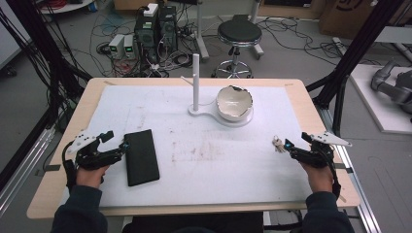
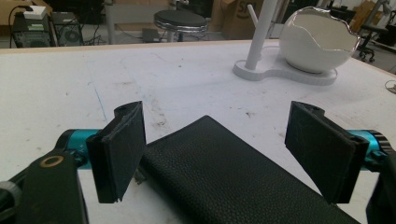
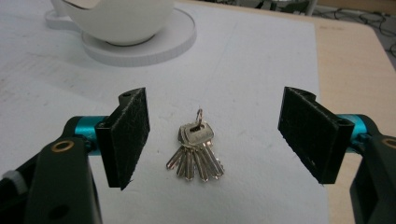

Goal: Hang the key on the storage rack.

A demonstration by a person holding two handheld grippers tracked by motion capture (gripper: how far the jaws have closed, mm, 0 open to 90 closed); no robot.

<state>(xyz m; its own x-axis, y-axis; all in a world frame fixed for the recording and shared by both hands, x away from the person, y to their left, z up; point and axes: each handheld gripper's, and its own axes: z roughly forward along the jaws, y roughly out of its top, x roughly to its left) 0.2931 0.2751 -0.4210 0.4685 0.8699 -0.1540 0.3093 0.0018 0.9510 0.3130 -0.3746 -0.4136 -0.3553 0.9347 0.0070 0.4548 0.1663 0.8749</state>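
Left gripper [image 1: 116,141]: I see its jaws spread wide, gripping nothing; the pads are flat black rectangles with a rough, foam-like face, mounted on shiny teal barrels.
Wallet [image 1: 141,157]: a flat, long black rectangle with a fine pebbled, leather-like grain; it lies on the surface just beside my left gripper, and in the left gripper view one end [image 2: 224,182] reaches in between the open jaws without touching either pad.
Right gripper [image 1: 294,141]: jaws wide apart too, nothing clamped; same matte black pads, with a pale three-cornered plate on top.
Keys [image 1: 278,143]: a small bunch of bright metal keys on a thin ring, fanned out flat; in the right gripper view they lie [image 3: 196,151] between the open pads, clear of both.
Bowl [image 1: 234,102]: glossy white, rounded like a cracked eggshell with a jagged rim, sitting on a flat white base at the far middle of the surface.
Post [image 1: 196,82]: a slim white upright rod rising from the same base, just left of the bowl.
Surface [image 1: 204,170]: a white mat, smudged and scuffed with brownish marks, over a pale wooden top whose edge shows all round.
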